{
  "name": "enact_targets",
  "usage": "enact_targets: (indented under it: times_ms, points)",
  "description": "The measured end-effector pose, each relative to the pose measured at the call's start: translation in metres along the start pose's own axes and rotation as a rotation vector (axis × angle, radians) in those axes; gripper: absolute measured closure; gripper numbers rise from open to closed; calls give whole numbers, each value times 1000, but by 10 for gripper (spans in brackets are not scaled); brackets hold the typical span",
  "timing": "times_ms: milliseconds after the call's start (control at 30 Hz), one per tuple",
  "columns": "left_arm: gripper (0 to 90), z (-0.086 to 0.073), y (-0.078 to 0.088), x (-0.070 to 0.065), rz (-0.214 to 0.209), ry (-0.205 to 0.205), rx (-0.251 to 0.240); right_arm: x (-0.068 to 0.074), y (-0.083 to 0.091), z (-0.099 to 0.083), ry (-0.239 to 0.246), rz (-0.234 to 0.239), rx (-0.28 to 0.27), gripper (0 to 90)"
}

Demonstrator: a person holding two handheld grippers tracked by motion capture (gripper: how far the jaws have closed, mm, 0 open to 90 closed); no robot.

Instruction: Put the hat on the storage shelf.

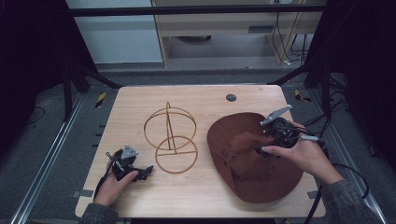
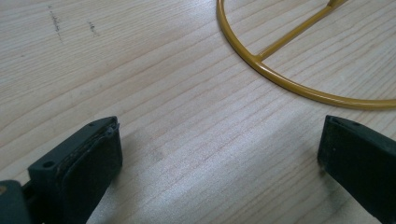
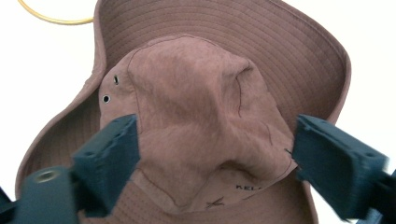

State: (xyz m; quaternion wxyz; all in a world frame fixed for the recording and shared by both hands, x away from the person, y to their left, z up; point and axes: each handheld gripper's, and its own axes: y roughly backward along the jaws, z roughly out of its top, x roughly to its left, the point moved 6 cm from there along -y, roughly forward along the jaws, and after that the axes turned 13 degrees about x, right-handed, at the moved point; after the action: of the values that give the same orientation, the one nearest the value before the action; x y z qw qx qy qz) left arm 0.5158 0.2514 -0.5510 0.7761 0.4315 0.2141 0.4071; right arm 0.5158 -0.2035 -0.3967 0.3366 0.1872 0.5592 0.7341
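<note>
Pale wood grain runs across the tabletop [image 1: 205, 100], which sits on a dark metal frame with grey floor around it. Nearest, at about 7 o'clock on the tabletop, the left gripper [image 1: 145, 171] rests low on the wood in the person's left hand [image 1: 112, 185]; in the left gripper view its jaws stand wide apart with bare wood between them, holding nothing. Just beyond it, toward 12 o'clock from that gripper, stands a gold wire stand [image 1: 170, 137], its round base ring flat on the wood and a second ring raised on an upright post. At about 4 o'clock lies a brown brimmed hat [image 1: 252, 172], crown up and dented. The right gripper [image 1: 258, 150] hovers over the hat's crown; in the right gripper view its jaws are spread wide to either side of the crown [image 3: 201, 126], not pinching it.
</note>
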Motion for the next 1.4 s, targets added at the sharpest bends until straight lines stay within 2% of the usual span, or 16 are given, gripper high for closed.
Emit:
enact_targets:
  times_ms: [33, 167, 267, 333, 367, 467, 700, 800, 967, 1000, 1033, 1100, 1267, 1300, 1333, 1400]
  points:
    - [0, 0, 0, 0, 0, 0, 0, 0, -1, 3, -3, 7, 1, 87]
    - [0, 0, 0, 0, 0, 0, 0, -1, -5, 4, 13, 3, 8, 94]
    - [0, 0, 0, 0, 0, 0, 1, -1, -10, 5, 24, 2, 26, 138]
    - [0, 0, 0, 0, 0, 0, 1, -1, -18, 8, 23, 13, 48, 218]
    - [0, 0, 0, 0, 0, 0, 1, -1, -18, 8, 23, 13, 48, 218]
    - [0, 0, 0, 0, 0, 0, 1, 0, -26, 12, 26, 47, 72, 258]
    - [0, 0, 0, 0, 1, -1, 0, 0, -44, 15, 9, 73, 109, 127]
    - [0, 0, 0, 0, 1, -2, 0, -1, -49, 14, 2, 76, 118, 137]
    - [0, 0, 0, 0, 1, -2, 1, -4, -54, 12, 9, 80, 143, 331]
    - [0, 0, 0, 0, 2, -2, 0, -5, -56, 11, 24, 89, 147, 443]
    - [0, 0, 0, 0, 2, -2, 0, -5, -56, 11, 24, 89, 147, 443]
    - [0, 0, 0, 0, 1, -2, 1, -4, -57, 11, 33, 93, 153, 581]
    - [0, 0, 0, 0, 2, -2, 0, -5, -56, 11, 46, 112, 145, 836]
    - [0, 0, 0, 0, 2, -1, 0, -5, -56, 11, 46, 112, 145, 836]
    - [0, 0, 0, 0, 1, -1, 0, -5, -55, 11, 38, 119, 143, 878]
    - [0, 0, 0, 0, 2, -1, 0, -5, -54, 11, 35, 120, 143, 883]
